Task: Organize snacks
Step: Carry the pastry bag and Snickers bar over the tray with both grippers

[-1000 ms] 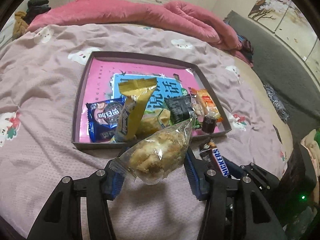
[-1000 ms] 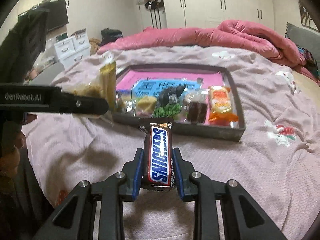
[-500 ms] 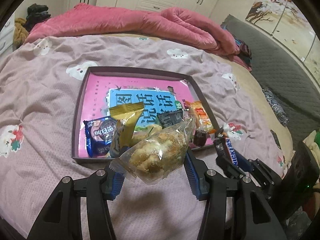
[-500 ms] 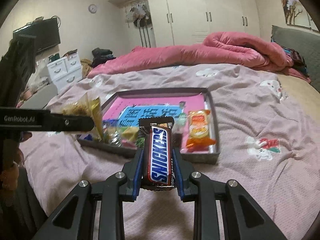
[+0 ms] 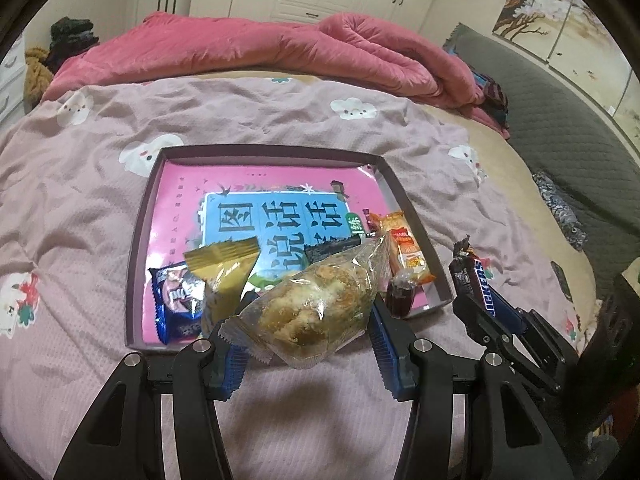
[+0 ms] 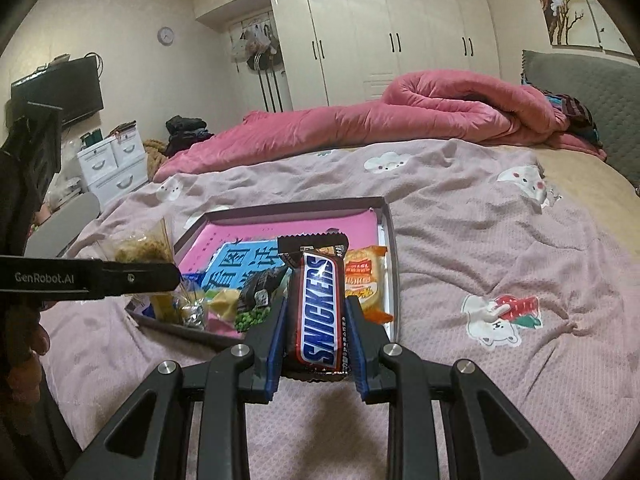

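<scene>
Two snacks in carry, above bed near tray (image 5: pixel 138 248) front edge. Left claw (image 5: pixel 306 334) clamped on clear pastry bag (image 5: pixel 316 308); right claw (image 6: pixel 316 330) clamped on Snickers bar (image 6: pixel 322 312). Next, probably: forward over tray, lower into free pink area, release.

Black tongs (image 6: pixel 316 344), blue ribbed pads (image 5: pixel 384 344), silver screws, "GenRobot.AI" lettering.

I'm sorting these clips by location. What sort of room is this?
A bedroom, most likely: the snack tray sits on a bed with a rumpled pink duvet, and white wardrobe doors line the far wall.
</scene>
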`<state>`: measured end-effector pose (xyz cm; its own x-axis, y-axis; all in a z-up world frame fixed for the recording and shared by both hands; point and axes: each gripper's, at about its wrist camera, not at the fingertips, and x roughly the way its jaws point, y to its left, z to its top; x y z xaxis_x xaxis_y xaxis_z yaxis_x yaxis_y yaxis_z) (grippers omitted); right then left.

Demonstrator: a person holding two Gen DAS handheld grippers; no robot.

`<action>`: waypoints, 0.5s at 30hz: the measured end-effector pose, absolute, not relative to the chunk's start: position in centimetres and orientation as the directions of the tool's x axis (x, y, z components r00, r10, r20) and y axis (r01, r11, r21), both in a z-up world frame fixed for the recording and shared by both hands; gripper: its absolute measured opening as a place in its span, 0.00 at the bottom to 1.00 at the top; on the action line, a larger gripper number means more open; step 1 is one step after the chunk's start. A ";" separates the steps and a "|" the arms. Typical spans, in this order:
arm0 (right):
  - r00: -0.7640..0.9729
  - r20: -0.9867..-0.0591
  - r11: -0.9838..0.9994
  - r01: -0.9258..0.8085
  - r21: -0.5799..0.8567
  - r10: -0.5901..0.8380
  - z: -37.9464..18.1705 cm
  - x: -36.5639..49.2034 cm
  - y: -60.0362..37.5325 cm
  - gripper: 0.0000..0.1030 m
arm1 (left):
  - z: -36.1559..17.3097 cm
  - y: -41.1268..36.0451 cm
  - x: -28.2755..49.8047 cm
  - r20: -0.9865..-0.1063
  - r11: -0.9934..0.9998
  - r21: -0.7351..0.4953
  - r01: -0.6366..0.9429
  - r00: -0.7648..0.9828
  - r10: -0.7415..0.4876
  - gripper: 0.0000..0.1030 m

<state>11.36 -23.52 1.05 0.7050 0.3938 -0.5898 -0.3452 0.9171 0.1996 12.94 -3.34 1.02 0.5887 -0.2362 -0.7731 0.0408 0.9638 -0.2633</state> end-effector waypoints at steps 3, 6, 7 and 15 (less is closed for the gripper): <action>0.708 -0.586 0.918 -0.340 0.205 0.394 1.1 11.9 -23.6 0.28 | 1.0 -3.6 13.5 -0.774 0.966 -0.255 0.043 0.590 -0.231 0.54; 0.712 -0.584 0.919 -0.338 0.202 0.390 1.0 12.4 -23.6 0.28 | 0.9 -3.8 14.0 -0.776 0.966 -0.256 0.041 0.586 -0.231 0.54; 0.713 -0.583 0.920 -0.336 0.202 0.389 1.0 12.5 -23.7 0.28 | 0.8 -3.9 14.1 -0.777 0.966 -0.257 0.042 0.585 -0.232 0.54; 0.709 -0.592 0.923 -0.317 0.216 0.382 0.4 13.9 -24.1 0.28 | -0.1 -4.7 15.1 -0.789 0.968 -0.247 0.043 0.571 -0.227 0.54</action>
<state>13.86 -24.15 0.41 0.7093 0.3823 -0.5922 -0.3174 0.9234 0.2158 15.06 -4.68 -0.11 0.5711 -0.2271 -0.7889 0.0434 0.9680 -0.2473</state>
